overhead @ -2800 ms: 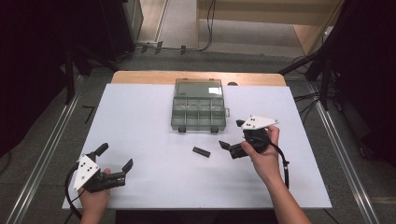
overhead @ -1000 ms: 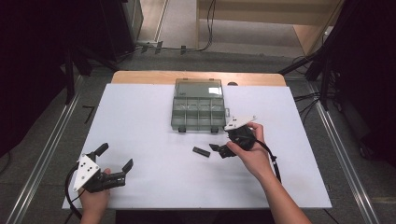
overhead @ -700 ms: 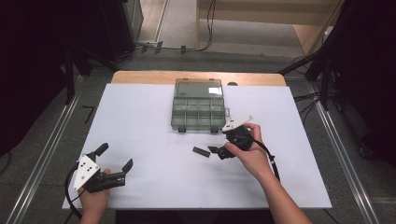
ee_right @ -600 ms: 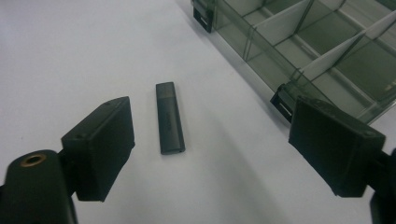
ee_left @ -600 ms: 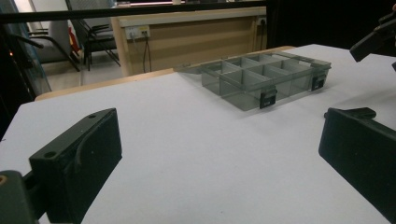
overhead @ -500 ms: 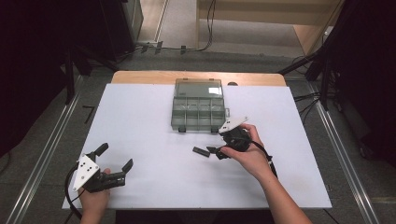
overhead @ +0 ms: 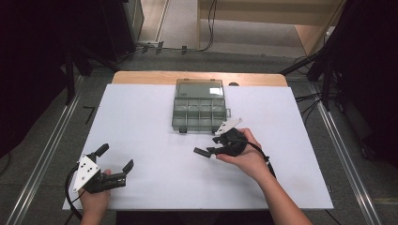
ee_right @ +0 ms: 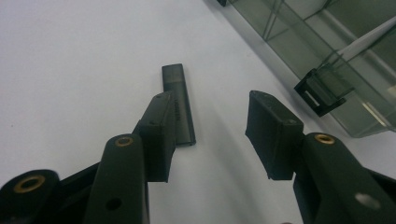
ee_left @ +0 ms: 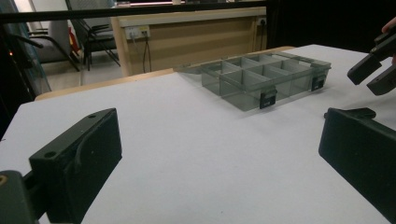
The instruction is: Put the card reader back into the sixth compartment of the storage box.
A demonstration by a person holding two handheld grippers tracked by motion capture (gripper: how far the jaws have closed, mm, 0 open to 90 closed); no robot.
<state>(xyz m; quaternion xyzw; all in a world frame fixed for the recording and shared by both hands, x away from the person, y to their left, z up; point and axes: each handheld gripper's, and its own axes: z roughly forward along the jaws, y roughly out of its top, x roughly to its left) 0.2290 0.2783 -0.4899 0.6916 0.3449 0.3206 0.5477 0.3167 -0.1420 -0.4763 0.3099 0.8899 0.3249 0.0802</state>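
Right gripper view: right tool (ee_right: 212, 135) closing beside dark stick (ee_right: 179, 102); no legible writing.

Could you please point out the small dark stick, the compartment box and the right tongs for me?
small dark stick (ee_right: 178, 103), right gripper view, middle of its top face.
compartment box (overhead: 199, 111), high view, central divider.
right tongs (ee_right: 212, 135), right gripper view, gap between tips.

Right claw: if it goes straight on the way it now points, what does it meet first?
Probably the small flat dark grey stick lying on the white table; it already lies beside the right claw's left jaw.
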